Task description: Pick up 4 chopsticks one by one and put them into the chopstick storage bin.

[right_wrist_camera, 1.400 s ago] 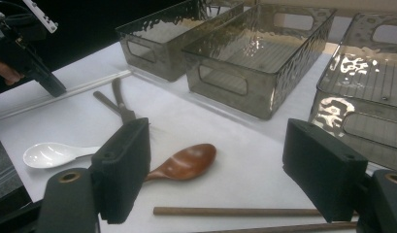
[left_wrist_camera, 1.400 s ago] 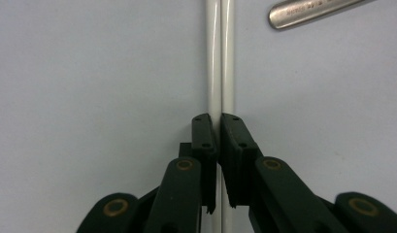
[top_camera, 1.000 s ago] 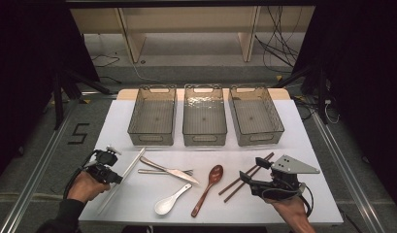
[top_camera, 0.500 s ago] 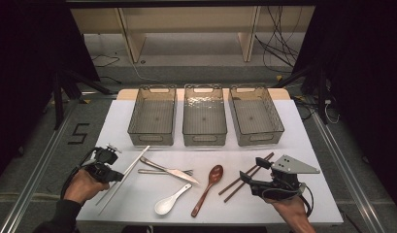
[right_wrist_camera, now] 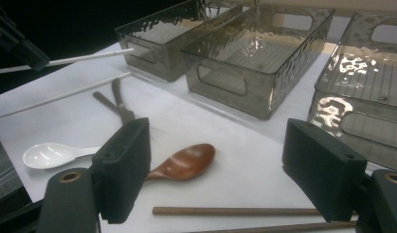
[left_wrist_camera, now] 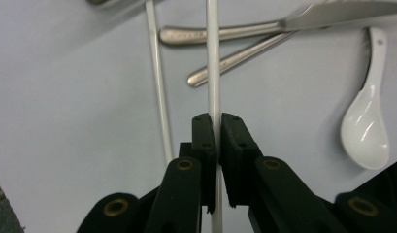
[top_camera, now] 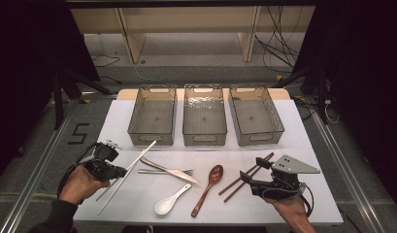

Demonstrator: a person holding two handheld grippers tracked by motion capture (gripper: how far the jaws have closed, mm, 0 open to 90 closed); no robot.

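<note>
**One white chopstick lifted, its twin left on the desk**

Lifted since the earlier frame, one white chopstick (top_camera: 138,156) has its far tip raised toward the left bin (top_camera: 153,116), while the right hand has kept its place.

High view: the left gripper (top_camera: 119,172) sits near the desk's (top_camera: 312,160) left edge, in front of and to the left of the left bin, fingers clenched on that chopstick. Its long axis runs diagonally from the fingers up toward the bin's near wall, tip pointing at the bin. The second white chopstick (top_camera: 110,200) lies flat, almost parallel, just on the near side of the held one. The right gripper (top_camera: 248,182) rests well to the right of the bin, beside two brown chopsticks (top_camera: 244,177).

Left gripper view: the fingers (left_wrist_camera: 204,141) pinch the held chopstick (left_wrist_camera: 213,58), which runs straight ahead along them; its twin (left_wrist_camera: 158,82) lies just beside it, and a knife (left_wrist_camera: 264,29), a fork handle (left_wrist_camera: 230,60) and a white spoon (left_wrist_camera: 368,121) lie beyond.

Right gripper view: the fingers (right_wrist_camera: 123,165) stand released, nothing between them; a brown spoon (right_wrist_camera: 181,162) and a brown chopstick (right_wrist_camera: 225,211) lie just ahead. The left hand is far nearer the bin.
</note>
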